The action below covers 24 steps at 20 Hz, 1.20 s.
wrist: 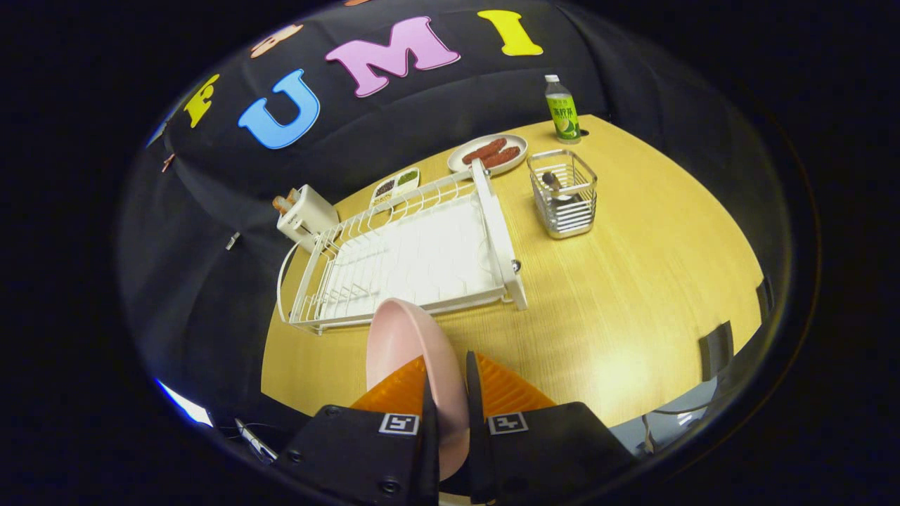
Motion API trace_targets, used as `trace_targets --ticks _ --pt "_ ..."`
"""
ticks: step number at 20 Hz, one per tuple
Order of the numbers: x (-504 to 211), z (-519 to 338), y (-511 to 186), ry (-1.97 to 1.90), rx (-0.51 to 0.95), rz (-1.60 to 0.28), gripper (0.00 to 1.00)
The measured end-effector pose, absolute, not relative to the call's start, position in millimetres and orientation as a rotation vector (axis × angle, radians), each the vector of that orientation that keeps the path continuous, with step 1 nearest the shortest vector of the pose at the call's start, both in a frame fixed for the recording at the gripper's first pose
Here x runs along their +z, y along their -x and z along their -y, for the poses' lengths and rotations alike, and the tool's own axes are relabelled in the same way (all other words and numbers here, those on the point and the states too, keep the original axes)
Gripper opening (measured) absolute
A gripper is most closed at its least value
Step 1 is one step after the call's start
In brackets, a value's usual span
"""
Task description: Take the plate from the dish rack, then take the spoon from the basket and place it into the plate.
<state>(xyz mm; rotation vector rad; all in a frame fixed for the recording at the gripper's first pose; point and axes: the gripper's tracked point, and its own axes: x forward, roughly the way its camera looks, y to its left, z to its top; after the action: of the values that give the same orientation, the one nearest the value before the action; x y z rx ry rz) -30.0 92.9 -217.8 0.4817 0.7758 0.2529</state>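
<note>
The hand-held gripper (pixel 447 393) clamps the pink plate (pixel 411 351) on edge between both fingers, just before the white dish rack (pixel 408 253). The spoon (pixel 555 188) sits in the wire basket (pixel 564 193) beyond, on the counter (pixel 633 281).

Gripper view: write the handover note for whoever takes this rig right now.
Gripper: shut on the pink plate, held on edge between the fingers, above the table.
Dish rack: just beyond the plate, nothing in it.
Spoon: in the wire basket, beyond the rack.
Done: plate out of the rack.
Left: set the plate down, fetch the spoon, put it in the plate.
</note>
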Motion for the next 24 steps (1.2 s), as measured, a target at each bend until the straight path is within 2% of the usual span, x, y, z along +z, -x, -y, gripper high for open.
trace_targets --ticks 12,13,14,16,18,19,24 --pt "-274 -85 4 -0.498 0.252 -0.814 0.23" --pt "-273 -80 1 -0.486 0.249 -0.809 0.34" --pt "-272 -73 0 -0.463 0.241 -0.8 0.34" --pt "-267 -61 -2 -0.417 0.237 -0.768 0.49" --pt "-255 -40 -7 -0.353 0.222 -0.709 0.91" --pt "-247 -27 -9 -0.311 0.205 -0.67 1.0" --pt "-194 29 -34 -0.116 0.192 -0.444 0.99"
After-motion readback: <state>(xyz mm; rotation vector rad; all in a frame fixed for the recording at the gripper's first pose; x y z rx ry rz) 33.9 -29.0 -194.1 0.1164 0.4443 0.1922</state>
